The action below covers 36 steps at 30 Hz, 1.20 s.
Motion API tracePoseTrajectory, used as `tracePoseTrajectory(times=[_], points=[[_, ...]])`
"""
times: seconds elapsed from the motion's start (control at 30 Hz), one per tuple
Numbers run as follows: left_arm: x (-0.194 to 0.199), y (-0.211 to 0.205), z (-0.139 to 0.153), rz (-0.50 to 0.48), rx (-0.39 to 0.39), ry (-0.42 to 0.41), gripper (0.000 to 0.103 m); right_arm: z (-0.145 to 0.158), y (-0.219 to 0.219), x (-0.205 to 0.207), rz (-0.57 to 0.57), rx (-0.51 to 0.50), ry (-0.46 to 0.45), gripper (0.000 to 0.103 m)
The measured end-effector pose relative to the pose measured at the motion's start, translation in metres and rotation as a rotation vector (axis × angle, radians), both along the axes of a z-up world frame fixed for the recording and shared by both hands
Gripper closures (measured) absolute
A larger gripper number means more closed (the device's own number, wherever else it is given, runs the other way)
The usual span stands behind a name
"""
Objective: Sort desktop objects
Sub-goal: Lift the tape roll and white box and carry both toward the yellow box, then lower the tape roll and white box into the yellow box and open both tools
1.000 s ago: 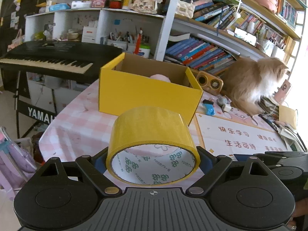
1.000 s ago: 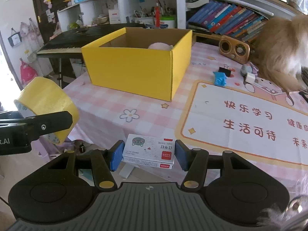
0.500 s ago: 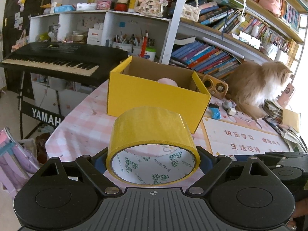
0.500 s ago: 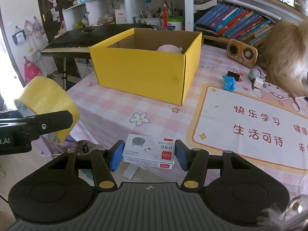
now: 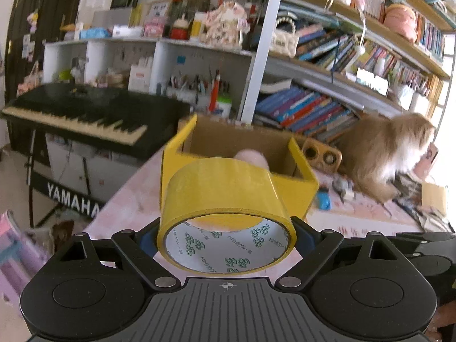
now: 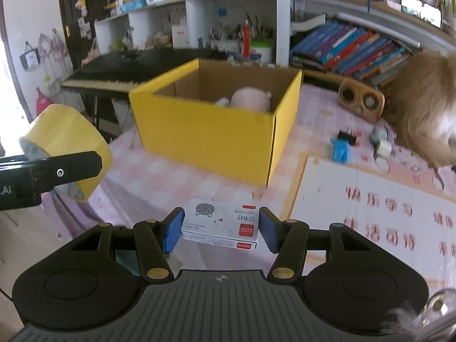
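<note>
Yellow tape roll, white core printed with green logos. Yellow box, brown cardboard inside, pale pink round thing in it. Pink-and-white checked tablecloth under box. Right of box: blue clip, white mat with orange border and red characters. Small white box, grey cat face, red label.

Black Yamaha keyboard stands left of the worktop. Bookshelf behind holds tilted books. Long-haired tan cat sits at the right, beside a wooden radio.
</note>
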State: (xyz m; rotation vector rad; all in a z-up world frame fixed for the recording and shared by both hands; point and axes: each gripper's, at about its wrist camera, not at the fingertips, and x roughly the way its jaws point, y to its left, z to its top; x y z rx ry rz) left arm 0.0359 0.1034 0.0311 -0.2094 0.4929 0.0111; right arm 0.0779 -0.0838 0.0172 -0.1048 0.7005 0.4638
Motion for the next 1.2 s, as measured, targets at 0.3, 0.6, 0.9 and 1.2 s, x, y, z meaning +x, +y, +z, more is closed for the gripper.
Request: tracePoseTrajectory(times=[0.3, 0.6, 0.9, 1.2], points=[[0.053, -0.002, 0.03, 0.007, 0.045, -0.093, 0.012, 0.031, -0.001, 0.044, 0.007, 0.05, -0.102, 0.049], [0.111, -0.008, 0.039, 0.022, 0.089, -0.104, 0.012, 0.049, 0.006, 0.108, 0.045, 0.063, -0.167, 0.049], [0.188, -0.006, 0.021, -0.01, 0.166, 0.037, 0.012, 0.034, 0.035, 0.185, 0.201, -0.06, -0.15, 0.049], [0.237, -0.01, -0.019, -0.032, 0.214, 0.248, 0.011, -0.007, 0.062, 0.233, 0.381, -0.228, -0.06, 0.049]])
